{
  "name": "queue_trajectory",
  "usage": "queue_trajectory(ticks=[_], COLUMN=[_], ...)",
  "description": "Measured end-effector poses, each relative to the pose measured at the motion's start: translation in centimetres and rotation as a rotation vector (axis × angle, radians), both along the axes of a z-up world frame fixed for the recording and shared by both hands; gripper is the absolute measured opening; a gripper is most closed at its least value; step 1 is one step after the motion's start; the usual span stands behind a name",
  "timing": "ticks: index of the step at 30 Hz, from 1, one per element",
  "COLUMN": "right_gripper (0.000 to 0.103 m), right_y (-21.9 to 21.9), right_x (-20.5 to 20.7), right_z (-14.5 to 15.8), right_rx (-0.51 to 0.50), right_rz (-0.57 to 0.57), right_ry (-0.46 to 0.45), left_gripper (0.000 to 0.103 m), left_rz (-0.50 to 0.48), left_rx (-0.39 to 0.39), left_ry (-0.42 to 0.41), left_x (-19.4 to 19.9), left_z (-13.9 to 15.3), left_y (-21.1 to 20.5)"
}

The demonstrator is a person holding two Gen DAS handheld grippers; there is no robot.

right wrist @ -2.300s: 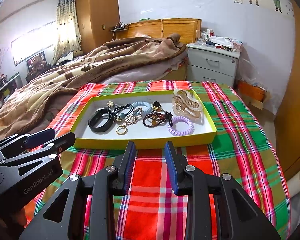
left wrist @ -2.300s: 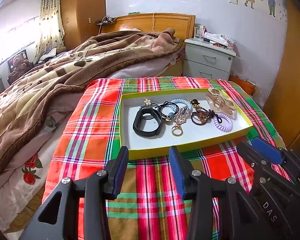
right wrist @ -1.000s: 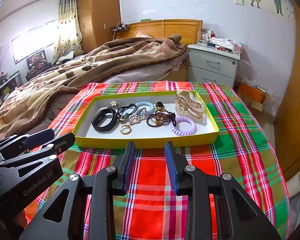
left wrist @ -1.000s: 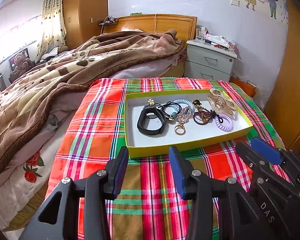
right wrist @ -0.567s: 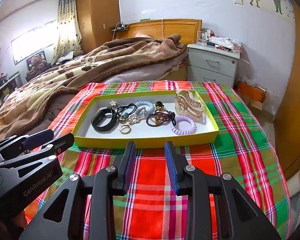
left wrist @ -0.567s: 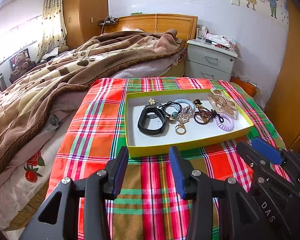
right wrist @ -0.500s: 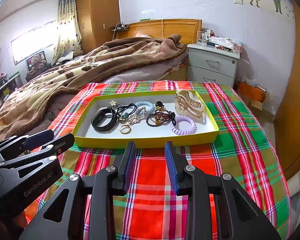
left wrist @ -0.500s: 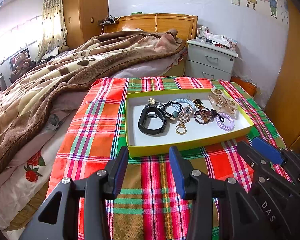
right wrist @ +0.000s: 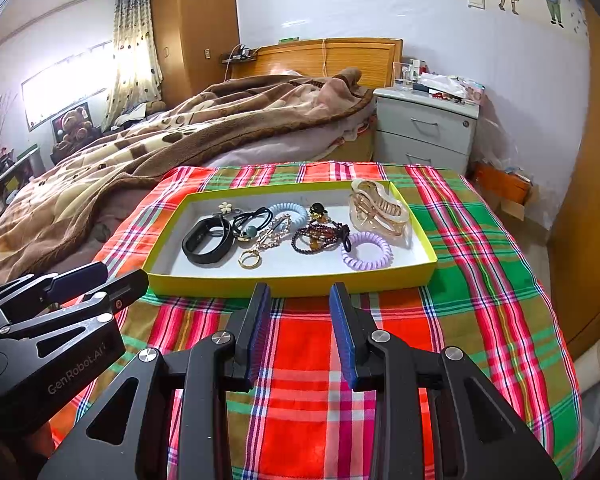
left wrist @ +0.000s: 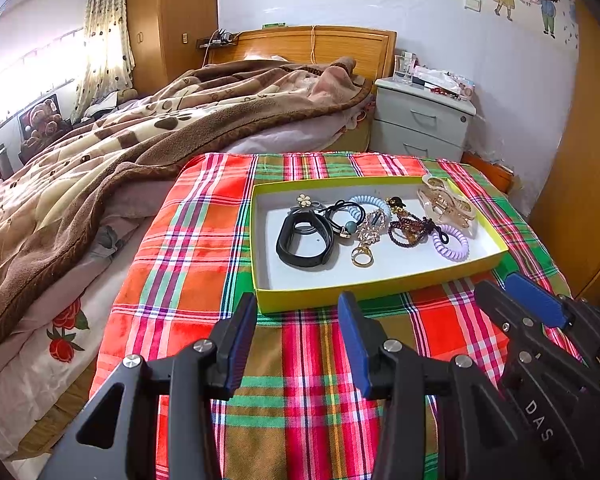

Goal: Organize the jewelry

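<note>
A shallow yellow tray (left wrist: 380, 286) (right wrist: 292, 285) lies on the plaid cloth and holds the jewelry. In it are a black band (left wrist: 305, 241) (right wrist: 208, 241), a purple coil tie (left wrist: 451, 242) (right wrist: 366, 250), a pale blue coil tie (right wrist: 289, 212), a dark bead bracelet (left wrist: 410, 230) (right wrist: 318, 237), a gold ring (left wrist: 362, 258) (right wrist: 249, 259) and a beige hair claw (left wrist: 444, 202) (right wrist: 378, 207). My left gripper (left wrist: 298, 312) stands open just short of the tray's near wall, nothing between its pads. My right gripper (right wrist: 300, 300) is open too, also empty, in front of the tray.
The plaid cloth (right wrist: 480, 248) covers a table at the foot of a bed with a brown blanket (left wrist: 120, 148). A grey nightstand (right wrist: 426, 132) stands behind on the right, a wooden wardrobe (left wrist: 580, 200) at the far right.
Both views drew slightly back from the tray between the oldest frames and one second ago. Over the last second nothing has moved; both grippers stay open and empty.
</note>
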State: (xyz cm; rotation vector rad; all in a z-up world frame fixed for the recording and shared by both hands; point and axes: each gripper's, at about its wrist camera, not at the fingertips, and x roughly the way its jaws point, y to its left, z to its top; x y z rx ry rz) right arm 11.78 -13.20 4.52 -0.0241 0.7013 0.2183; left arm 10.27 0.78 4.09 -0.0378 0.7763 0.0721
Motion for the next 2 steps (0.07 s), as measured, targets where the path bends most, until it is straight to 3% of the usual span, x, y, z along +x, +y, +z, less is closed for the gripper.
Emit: queue_trajectory(ticks=[2], right_gripper=[0.031], right_y=[0.03], right_x=[-0.01], right_z=[0.0], right_rx=[0.0], right_rz=[0.0], right_ry=[-0.001], left_gripper=[0.044], left_rz=[0.003], left_rx=[0.002], left_ry=[0.001], left_x=[-0.01], left_z=[-0.09], left_y=[0.04])
